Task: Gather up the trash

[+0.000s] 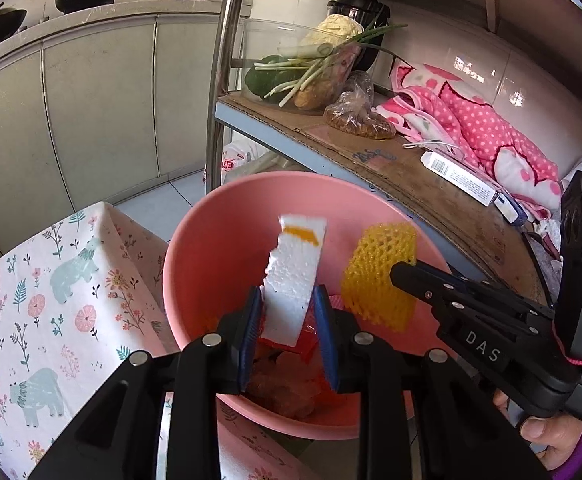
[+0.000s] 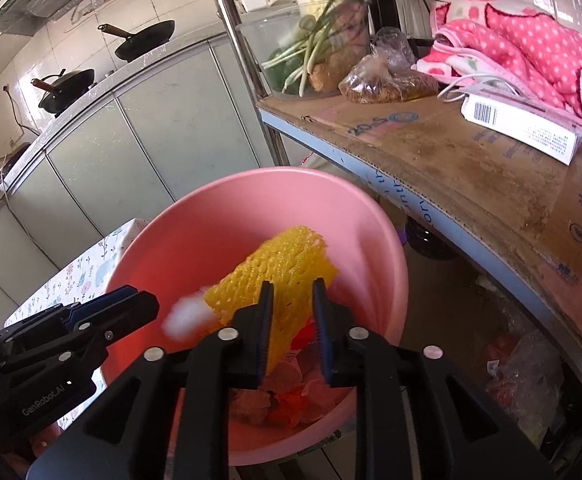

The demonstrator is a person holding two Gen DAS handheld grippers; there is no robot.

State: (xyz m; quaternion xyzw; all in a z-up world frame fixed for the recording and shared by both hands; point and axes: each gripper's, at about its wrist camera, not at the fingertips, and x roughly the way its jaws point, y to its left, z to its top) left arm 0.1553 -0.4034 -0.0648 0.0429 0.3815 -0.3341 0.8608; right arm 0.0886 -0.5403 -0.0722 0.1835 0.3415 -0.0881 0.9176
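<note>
A pink basin (image 1: 195, 248) (image 2: 163, 240) sits at the corner of a table with a floral cloth (image 1: 31, 288), with red and orange wrappers (image 1: 287, 388) at its bottom. Over it, my left gripper (image 1: 287, 300) has a white foam piece (image 1: 291, 280) with an orange stripe standing between its blue pads, with a thin gap on the right side. My right gripper (image 2: 293, 288) has a yellow foam net (image 2: 279, 264) (image 1: 375, 276) between its fingers, leaning on the left finger and clear of the right one. The white foam (image 2: 189, 316) is blurred in the right wrist view.
A metal shelf covered with cardboard (image 2: 451, 152) runs close along the basin's right, carrying a clear tub of vegetables (image 1: 303, 64), a bagged item (image 1: 355, 112), a white box (image 2: 519, 128) and a pink dotted blanket (image 1: 483, 128). Grey cabinets (image 1: 91, 112) with pans stand behind. A hand (image 1: 547, 432) holds the right gripper.
</note>
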